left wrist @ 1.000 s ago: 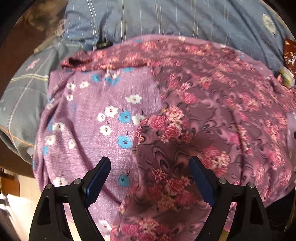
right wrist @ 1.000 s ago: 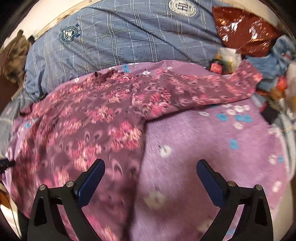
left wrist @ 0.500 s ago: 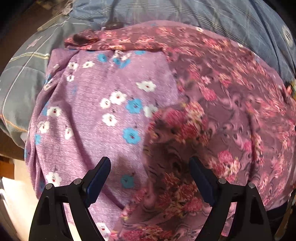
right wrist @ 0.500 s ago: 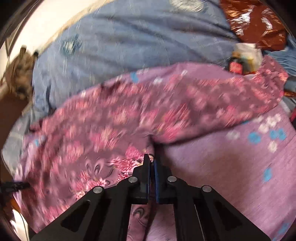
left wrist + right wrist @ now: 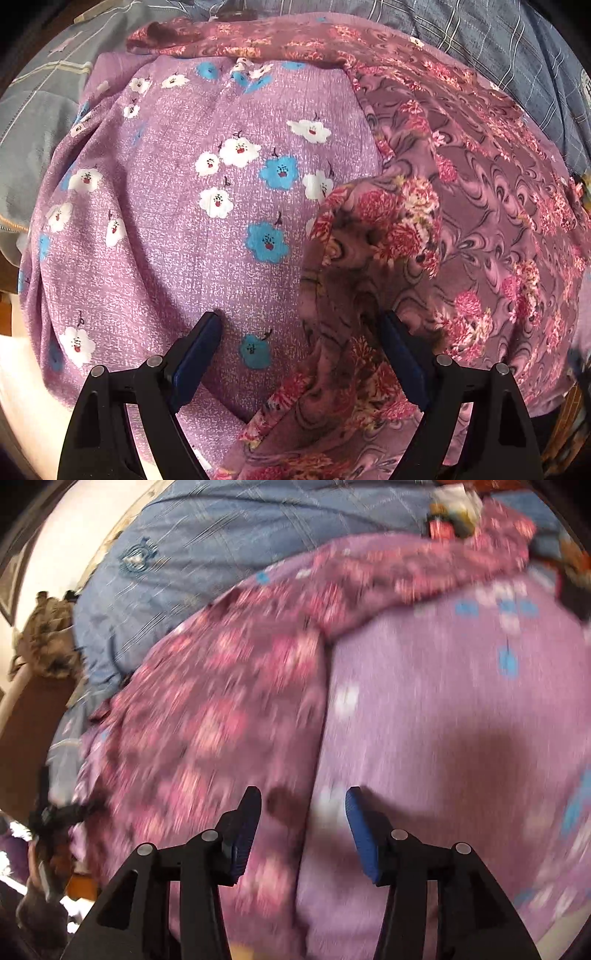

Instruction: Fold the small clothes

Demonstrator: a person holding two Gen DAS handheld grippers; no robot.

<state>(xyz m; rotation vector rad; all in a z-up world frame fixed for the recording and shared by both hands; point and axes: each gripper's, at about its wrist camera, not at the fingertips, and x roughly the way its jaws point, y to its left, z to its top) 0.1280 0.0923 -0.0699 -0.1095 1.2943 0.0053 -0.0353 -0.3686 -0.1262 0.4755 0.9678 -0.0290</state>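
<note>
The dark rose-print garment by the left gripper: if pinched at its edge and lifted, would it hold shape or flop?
Probably flop: the rose-print garment lies in soft folds and its edge curls over the lilac flowered cloth. It looks thin, so likely light. It may drag that cloth along.

The left wrist view is sharp and warmly lit, with a soft shadow pooled under the raised fold of the dark floral garment. The right wrist view is smeared by motion blur — prints on the lilac cloth streak. A dark shadow blot lies there. Both frames bulge fisheye-style — corners black.
</note>
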